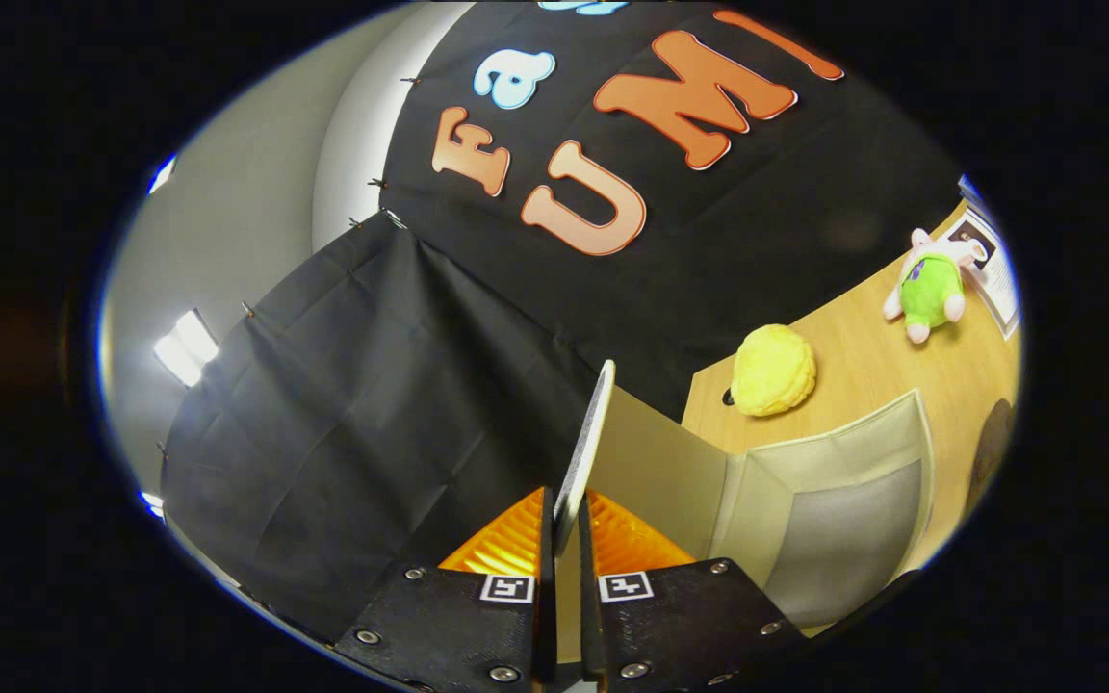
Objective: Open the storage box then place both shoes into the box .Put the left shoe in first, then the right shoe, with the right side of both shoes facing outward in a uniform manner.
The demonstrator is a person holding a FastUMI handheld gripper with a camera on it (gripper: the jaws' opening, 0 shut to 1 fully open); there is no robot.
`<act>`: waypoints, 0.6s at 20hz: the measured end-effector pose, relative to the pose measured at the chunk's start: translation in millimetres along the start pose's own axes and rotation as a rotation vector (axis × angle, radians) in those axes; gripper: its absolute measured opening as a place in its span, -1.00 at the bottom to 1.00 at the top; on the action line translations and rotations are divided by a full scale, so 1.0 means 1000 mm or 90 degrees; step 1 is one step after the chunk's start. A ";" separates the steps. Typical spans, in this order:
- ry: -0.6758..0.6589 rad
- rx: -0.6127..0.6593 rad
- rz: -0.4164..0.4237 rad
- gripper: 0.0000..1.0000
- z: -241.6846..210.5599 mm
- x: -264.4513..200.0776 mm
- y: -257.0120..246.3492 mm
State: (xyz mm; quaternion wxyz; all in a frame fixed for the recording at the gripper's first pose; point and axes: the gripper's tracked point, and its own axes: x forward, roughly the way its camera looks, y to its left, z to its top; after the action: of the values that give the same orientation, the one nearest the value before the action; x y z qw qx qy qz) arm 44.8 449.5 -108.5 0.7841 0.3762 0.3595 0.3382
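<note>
The storage box (834, 500) stands on the table (863, 371). Beyond it lies a round plush (774, 370), farther right a plush toy (932, 284), its lid (585, 445) raised at its left.

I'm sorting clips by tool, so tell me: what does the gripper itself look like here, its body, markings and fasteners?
The gripper has two flat, dark, wedge-shaped finger mounts, side by side and narrowing toward the front. Each carries a small square black-and-white marker near its inner front corner, and round silver screws dot the plates' corners and edges. Ribbed, ridged fingers extend forward from the mounts. No cables or sleeve can be seen.
</note>
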 end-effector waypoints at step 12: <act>0.125 -0.072 -0.043 0.38 -0.084 0.044 -0.017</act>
State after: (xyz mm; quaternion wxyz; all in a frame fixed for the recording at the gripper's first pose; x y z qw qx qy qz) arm 2.6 505.5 -174.3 0.7759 0.2840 0.4278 0.3665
